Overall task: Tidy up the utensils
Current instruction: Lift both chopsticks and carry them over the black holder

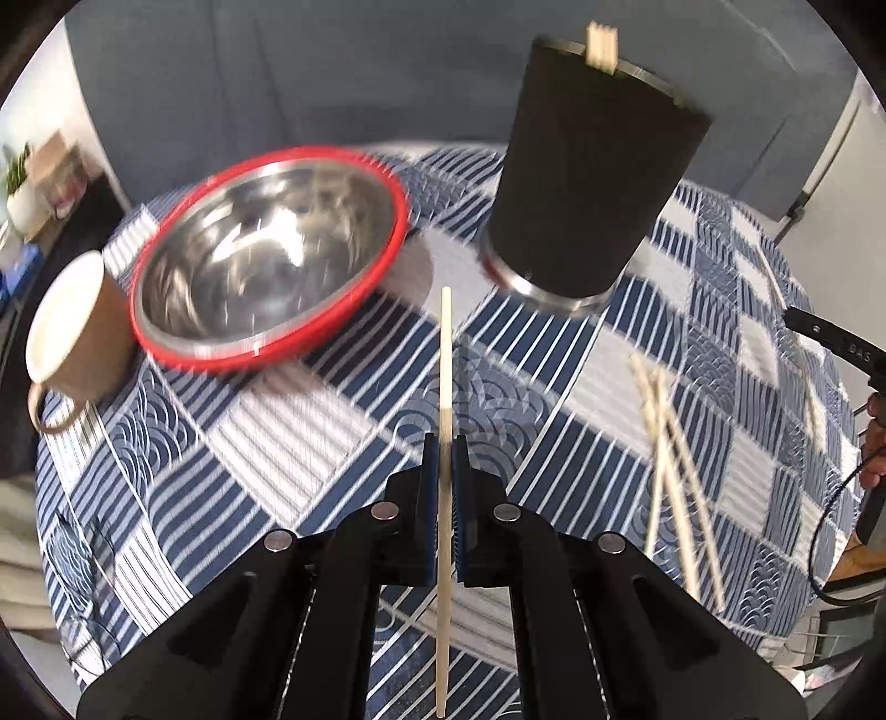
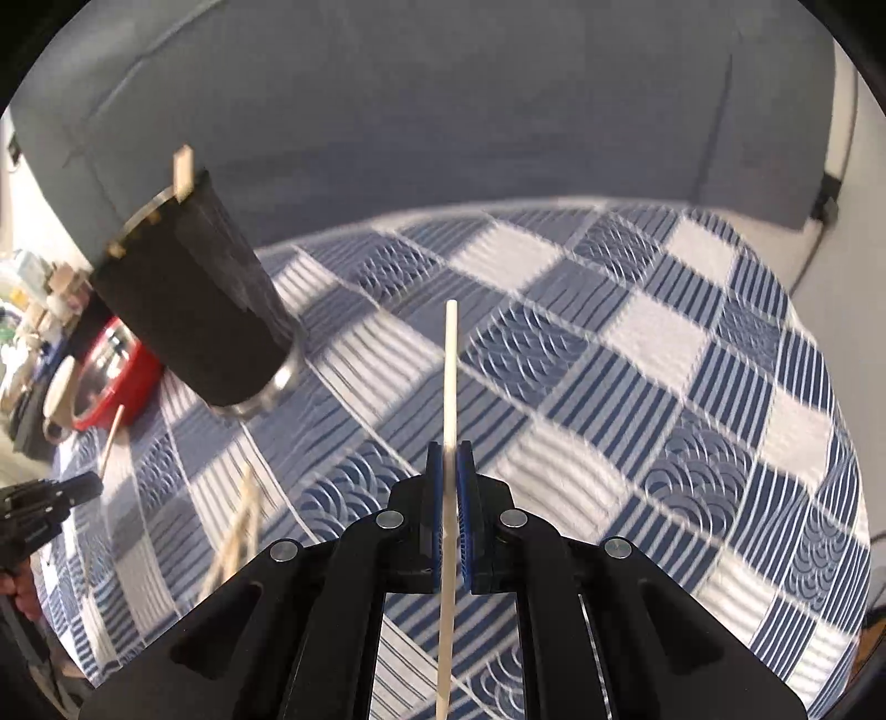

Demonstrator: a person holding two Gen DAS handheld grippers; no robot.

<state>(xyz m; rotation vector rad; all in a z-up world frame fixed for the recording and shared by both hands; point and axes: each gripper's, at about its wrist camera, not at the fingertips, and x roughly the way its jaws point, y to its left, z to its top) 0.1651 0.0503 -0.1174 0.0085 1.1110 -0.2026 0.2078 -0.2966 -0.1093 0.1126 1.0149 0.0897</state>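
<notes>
My left gripper (image 1: pixel 443 443) is shut on a pale wooden chopstick (image 1: pixel 444 354) that points forward over the table. My right gripper (image 2: pixel 449 450) is shut on another chopstick (image 2: pixel 449 365). A black utensil cup (image 1: pixel 587 183) with a steel rim stands ahead and right of the left gripper, with chopstick ends (image 1: pixel 601 41) sticking out of it. In the right wrist view the cup (image 2: pixel 205 310) is at the far left. Several loose chopsticks (image 1: pixel 675 459) lie on the cloth to the right of my left gripper; they show blurred in the right wrist view (image 2: pixel 238 531).
A steel bowl with a red rim (image 1: pixel 266 260) and a brown paper cup (image 1: pixel 72 332) sit at the far left. The table has a blue and white checked cloth (image 2: pixel 637 387). A grey sofa (image 2: pixel 443 111) stands behind it.
</notes>
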